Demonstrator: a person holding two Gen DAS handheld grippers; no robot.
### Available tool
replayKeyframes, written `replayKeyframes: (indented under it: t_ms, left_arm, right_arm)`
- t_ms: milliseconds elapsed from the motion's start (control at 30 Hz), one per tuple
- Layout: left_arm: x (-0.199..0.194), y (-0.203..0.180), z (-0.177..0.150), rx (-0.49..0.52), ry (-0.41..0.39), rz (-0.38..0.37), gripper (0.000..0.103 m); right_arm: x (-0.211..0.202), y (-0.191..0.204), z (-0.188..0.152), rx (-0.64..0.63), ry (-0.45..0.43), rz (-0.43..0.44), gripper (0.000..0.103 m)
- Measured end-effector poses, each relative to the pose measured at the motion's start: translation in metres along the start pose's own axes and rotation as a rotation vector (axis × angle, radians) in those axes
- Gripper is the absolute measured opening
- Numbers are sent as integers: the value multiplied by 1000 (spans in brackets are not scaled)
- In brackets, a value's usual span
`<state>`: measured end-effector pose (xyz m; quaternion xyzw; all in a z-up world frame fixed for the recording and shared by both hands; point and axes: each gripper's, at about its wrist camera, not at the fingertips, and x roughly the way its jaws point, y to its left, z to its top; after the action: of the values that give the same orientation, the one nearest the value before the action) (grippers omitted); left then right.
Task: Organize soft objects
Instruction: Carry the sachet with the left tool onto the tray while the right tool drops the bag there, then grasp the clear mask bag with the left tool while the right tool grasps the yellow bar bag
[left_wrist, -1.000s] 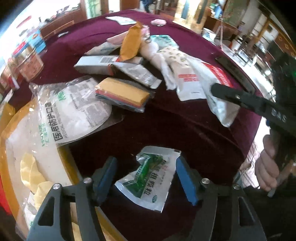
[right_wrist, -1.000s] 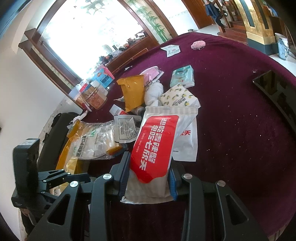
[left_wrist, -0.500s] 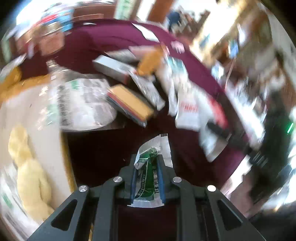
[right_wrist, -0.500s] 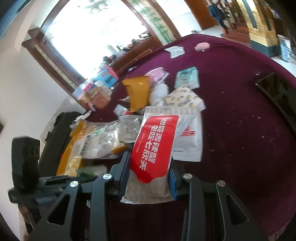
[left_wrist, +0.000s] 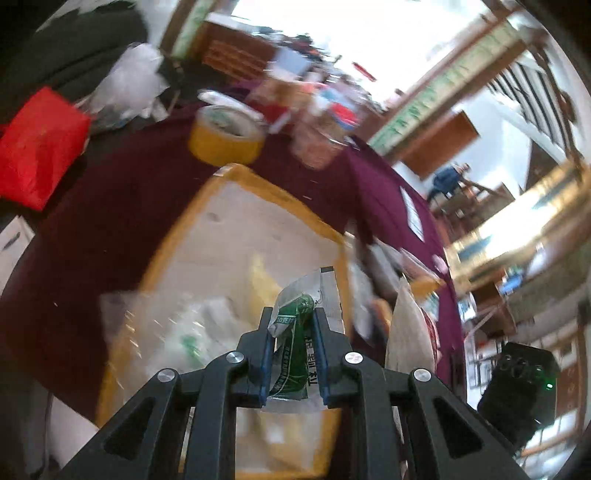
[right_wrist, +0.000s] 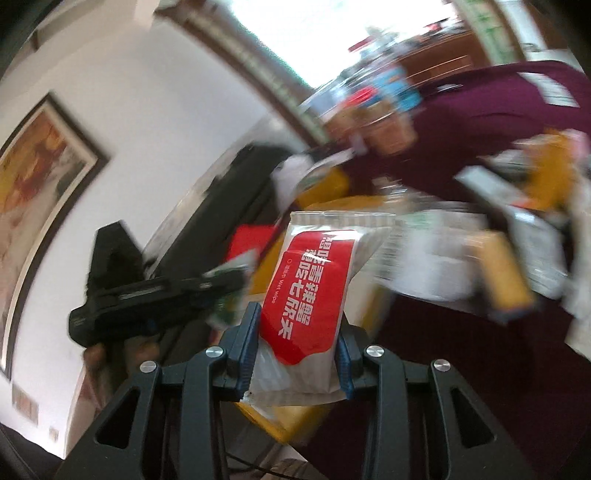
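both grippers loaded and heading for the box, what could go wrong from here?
1. The left hand-held gripper pinches the green packet narrowly, its top flopping loose; it may slip out short of the yellow-rimmed box.
2. The right hand-held gripper with the red wet-wipe pack is close beside the left one; both aiming at the box could collide.
3. Heavy motion blur suggests fast swings that might overshoot.

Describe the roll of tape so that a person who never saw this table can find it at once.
In the left wrist view, find the maroon table, then the yellow-edged white box on it. Just beyond the box's far corner stands the tape, upright. It is the only ring there: yellow outside, hollow in the middle.
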<state>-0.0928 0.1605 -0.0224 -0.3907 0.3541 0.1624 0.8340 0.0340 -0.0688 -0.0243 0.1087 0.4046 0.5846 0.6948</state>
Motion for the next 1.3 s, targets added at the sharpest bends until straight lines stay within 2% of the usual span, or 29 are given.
replayKeyframes:
  t_ms: [100, 267, 333, 400, 467, 500, 533, 567, 600, 667, 733, 767, 900, 1033, 1167, 1233, 1300]
  left_arm:
    - [18, 16, 16, -38, -5, 7, 19]
    - [49, 32, 42, -78, 20, 66, 19]
    - [63, 35, 46, -94, 44, 99, 19]
    - [69, 37, 46, -66, 62, 125, 21]
    - [68, 39, 45, -64, 47, 166, 22]
    - [66, 38, 44, -62, 50, 150, 30]
    - [64, 38, 44, -66, 50, 140, 46]
    - [58, 37, 42, -77, 37, 121, 50]
    - [52, 34, 41, -77, 21, 97, 59]
    - [34, 23, 34, -41, -32, 108, 65]
    - [16, 11, 23, -5, -81, 128, 72]
    - [8, 5, 15, 8, -96, 126, 74]
    - [3, -23, -17, 77, -67, 63, 77]
    - [21, -51, -34, 119, -1, 38, 78]
    - [39, -82, -33, 166, 35, 11, 78]
    - [55, -93, -26, 190, 47, 24, 78]
    - [76, -99, -13, 196, 76, 76, 78]
  right_arm:
    - [47, 16, 18, -45, 83, 2, 36]
    - [119, 12, 37, -43, 197, -139, 36]
    - [131, 8, 40, -41, 192, -181, 36]
    - [140, 8, 41, -54, 193, -228, 36]
    - [141, 7, 40, -67, 187, -252, 45]
    - [142, 7, 38, -79, 189, -266, 53]
    - [142, 7, 36, -86, 189, -277, 55]
    - [143, 6, 35, -89, 186, -289, 55]
    - [142, 6, 35, -89, 176, -292, 55]
    - [129, 11, 34, -92, 133, -260, 62]
    - [109, 20, 30, -110, 85, -217, 79]
    - [96, 24, 25, -118, 53, -198, 81]
    - [43, 32, -2, -164, -16, -122, 94]
    - [-7, 3, -22, -109, -64, -97, 94]
    - [-35, -35, -33, -17, -56, -150, 94]
    - [-47, -52, -40, 22, -68, -168, 94]
    - [-56, -65, -43, 58, -79, -179, 94]
